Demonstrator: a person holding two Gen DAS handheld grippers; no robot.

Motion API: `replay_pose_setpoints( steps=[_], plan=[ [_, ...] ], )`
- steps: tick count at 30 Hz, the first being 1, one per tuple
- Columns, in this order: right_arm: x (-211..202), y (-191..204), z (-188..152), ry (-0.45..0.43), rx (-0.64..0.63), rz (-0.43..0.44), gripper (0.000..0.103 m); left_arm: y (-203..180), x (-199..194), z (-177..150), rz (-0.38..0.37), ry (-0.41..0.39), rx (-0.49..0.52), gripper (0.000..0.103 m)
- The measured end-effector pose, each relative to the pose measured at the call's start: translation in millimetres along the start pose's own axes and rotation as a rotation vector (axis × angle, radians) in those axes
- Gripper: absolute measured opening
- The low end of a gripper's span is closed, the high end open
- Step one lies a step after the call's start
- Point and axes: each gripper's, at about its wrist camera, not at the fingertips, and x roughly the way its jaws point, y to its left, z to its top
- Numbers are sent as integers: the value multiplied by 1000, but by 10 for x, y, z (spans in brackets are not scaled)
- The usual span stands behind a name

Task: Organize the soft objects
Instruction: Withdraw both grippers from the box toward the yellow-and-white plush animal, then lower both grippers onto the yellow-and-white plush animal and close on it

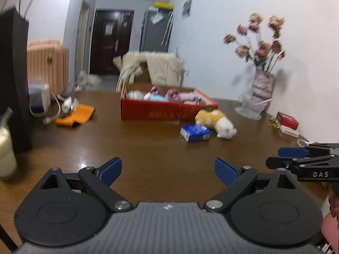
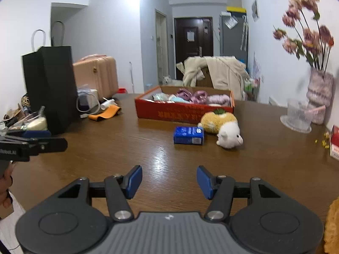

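Observation:
A red box (image 1: 167, 111) (image 2: 182, 111) holding several soft pink, purple and pale items stands mid-table. In front of it lie a yellow-and-white plush toy (image 1: 216, 121) (image 2: 222, 127) and a blue tissue pack (image 1: 196, 133) (image 2: 188, 135). An orange cloth (image 1: 75, 115) (image 2: 106, 113) lies at the left. My left gripper (image 1: 168, 170) is open and empty above the near table. My right gripper (image 2: 169, 181) is open and empty, also short of the pack; it shows side-on in the left wrist view (image 1: 292, 152).
A black paper bag (image 2: 50, 84) and a white device with hose (image 2: 88, 100) stand at the left. A vase of flowers (image 2: 317, 89), a clear dish (image 2: 296, 116) and a red-white box (image 1: 287, 120) line the right wall. A pink suitcase (image 2: 97, 74) stands behind.

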Motion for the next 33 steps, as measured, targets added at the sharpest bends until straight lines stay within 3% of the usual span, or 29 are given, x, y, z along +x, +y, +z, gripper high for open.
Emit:
replay_pose_setpoints(
  steps=[4, 7, 12, 20, 22, 24, 27, 31, 33],
  plan=[
    [349, -165, 84, 24, 39, -14, 56, 34, 452, 82, 10, 44, -41, 95],
    [666, -284, 205, 35, 50, -22, 56, 35, 860, 198, 2, 71, -59, 84],
    [1212, -524, 436, 38, 83, -11, 54, -35, 1600, 480, -77, 142, -93, 68],
    [1853, -1031, 694, 17, 123, -159, 51, -369, 2586, 920, -159, 215, -11, 55],
    [1997, -1191, 692, -4, 160, -192, 51, -477, 2744, 987, -172, 204, 17, 54],
    [2138, -1358, 634, 32, 233, -191, 49, -532, 2839, 1015, -172, 187, 11, 54],
    [2007, -1286, 569, 93, 250, -111, 46, -484, 2838, 1002, -189, 172, 1, 55],
    [1528, -920, 545, 93, 168, 251, 43, -246, 2595, 1035, -145, 104, 50, 59],
    [1415, -908, 617, 36, 157, 242, 43, -123, 2477, 1016, -122, 99, 28, 59]
  ],
)
